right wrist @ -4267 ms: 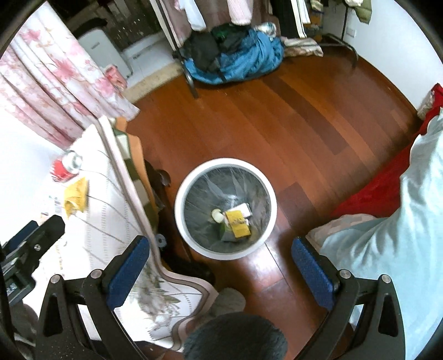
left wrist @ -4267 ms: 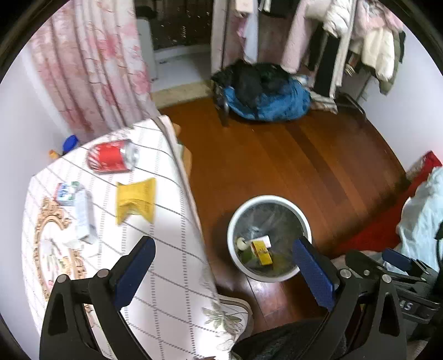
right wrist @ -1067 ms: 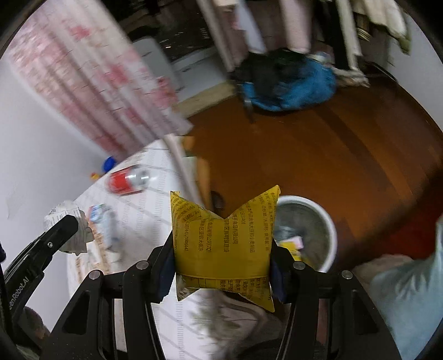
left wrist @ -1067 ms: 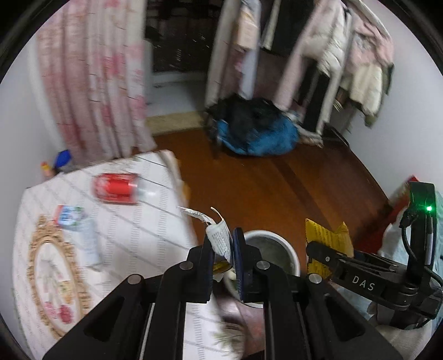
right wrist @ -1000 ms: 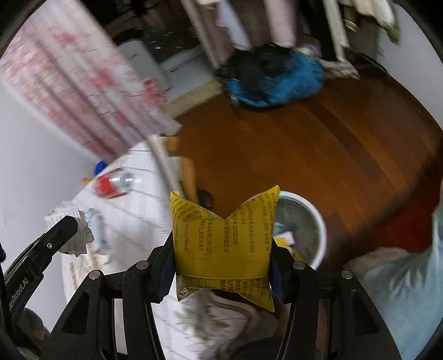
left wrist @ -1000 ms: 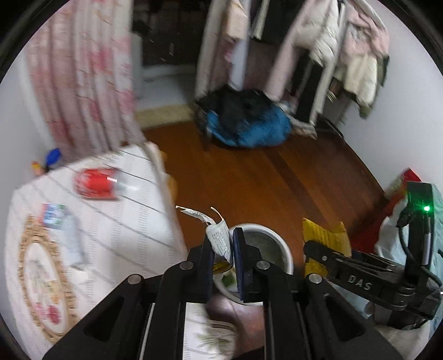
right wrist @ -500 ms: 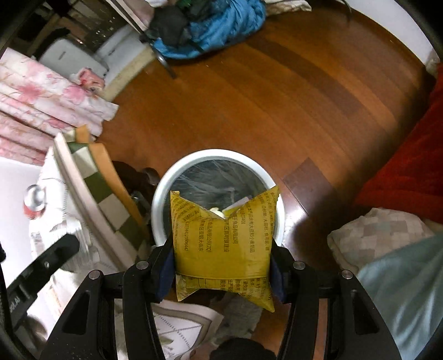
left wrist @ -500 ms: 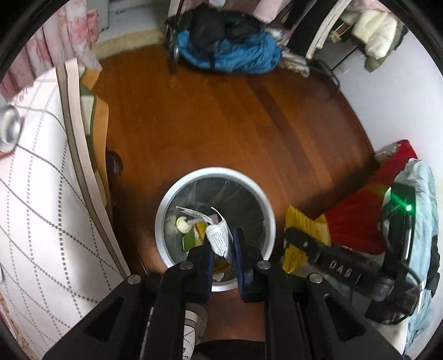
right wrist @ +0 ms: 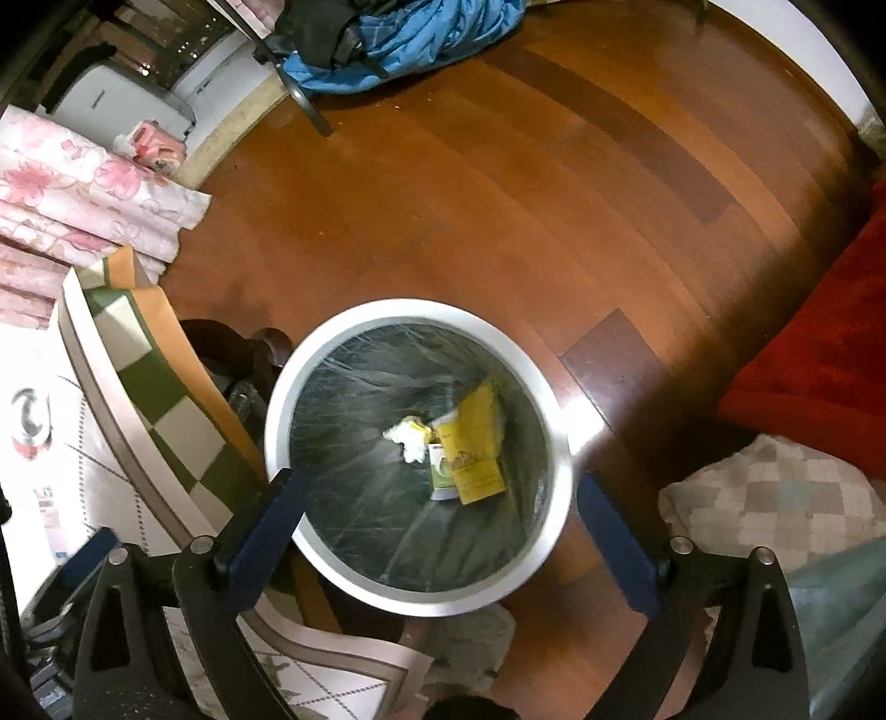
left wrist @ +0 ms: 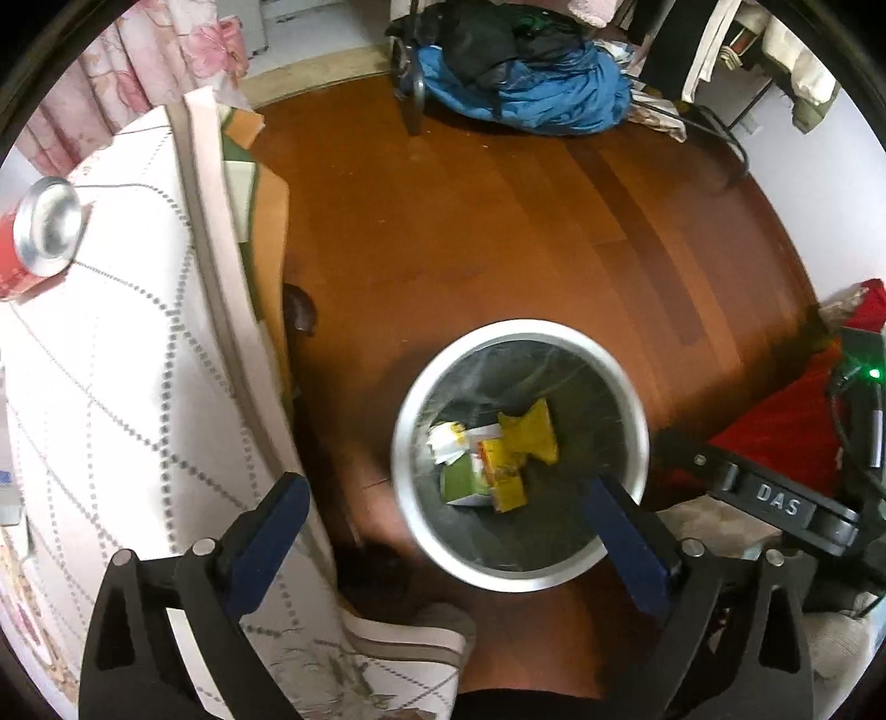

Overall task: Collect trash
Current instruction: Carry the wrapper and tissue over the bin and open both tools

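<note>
A white round trash bin [left wrist: 637, 421] [right wrist: 310, 354] with a clear liner stands on the wooden floor beside the table. Inside it lie a yellow wrapper [left wrist: 529, 435] [right wrist: 479, 426], a crumpled white paper [left wrist: 443, 440] [right wrist: 407, 435] and other packaging. My left gripper [left wrist: 459, 526] is open and empty above the bin's near rim. My right gripper [right wrist: 437, 523] is open and empty directly above the bin. A red soda can [left wrist: 39, 238] [right wrist: 27, 423] lies on its side on the tablecloth at the left.
The table with a white patterned cloth [left wrist: 111, 387] [right wrist: 111, 487] stands left of the bin, its edge close by. A blue and black clothes pile [left wrist: 520, 83] [right wrist: 387, 33] lies on the floor at the back. A red cloth [right wrist: 819, 343] and a checked cushion [right wrist: 775, 498] lie at the right.
Both grippers have opened above the bin. The crumpled paper has dropped from the left gripper and the yellow wrapper from the right; both now lie in the bin.
</note>
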`<action>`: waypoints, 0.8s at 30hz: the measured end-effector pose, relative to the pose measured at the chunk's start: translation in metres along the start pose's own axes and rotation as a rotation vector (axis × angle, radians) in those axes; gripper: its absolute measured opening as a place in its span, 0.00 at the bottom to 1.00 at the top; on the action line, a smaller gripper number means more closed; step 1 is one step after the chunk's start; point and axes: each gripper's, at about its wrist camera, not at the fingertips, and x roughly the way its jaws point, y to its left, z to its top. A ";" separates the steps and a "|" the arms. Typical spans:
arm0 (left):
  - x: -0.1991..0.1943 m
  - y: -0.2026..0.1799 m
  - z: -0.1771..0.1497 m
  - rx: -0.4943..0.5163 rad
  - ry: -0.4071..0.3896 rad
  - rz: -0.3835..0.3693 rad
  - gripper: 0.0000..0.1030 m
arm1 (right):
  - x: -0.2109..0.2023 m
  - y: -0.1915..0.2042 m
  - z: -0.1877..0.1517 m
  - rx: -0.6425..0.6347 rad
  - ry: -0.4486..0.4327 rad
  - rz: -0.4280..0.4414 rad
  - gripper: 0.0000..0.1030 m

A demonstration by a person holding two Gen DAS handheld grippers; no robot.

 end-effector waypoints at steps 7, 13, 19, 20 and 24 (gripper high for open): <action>-0.010 0.009 -0.013 -0.003 -0.028 0.034 0.99 | -0.007 0.003 -0.018 -0.024 0.015 -0.066 0.97; -0.028 0.006 -0.016 0.011 -0.059 0.047 0.99 | -0.023 0.010 -0.031 -0.055 0.010 -0.085 0.97; -0.047 0.002 -0.020 0.022 -0.089 0.048 0.99 | -0.047 0.013 -0.040 -0.070 -0.015 -0.086 0.97; -0.050 0.002 -0.020 0.022 -0.093 0.048 0.99 | -0.052 0.014 -0.042 -0.072 -0.020 -0.086 0.97; -0.067 -0.002 -0.022 0.031 -0.118 0.047 0.99 | -0.070 0.016 -0.048 -0.080 -0.041 -0.078 0.97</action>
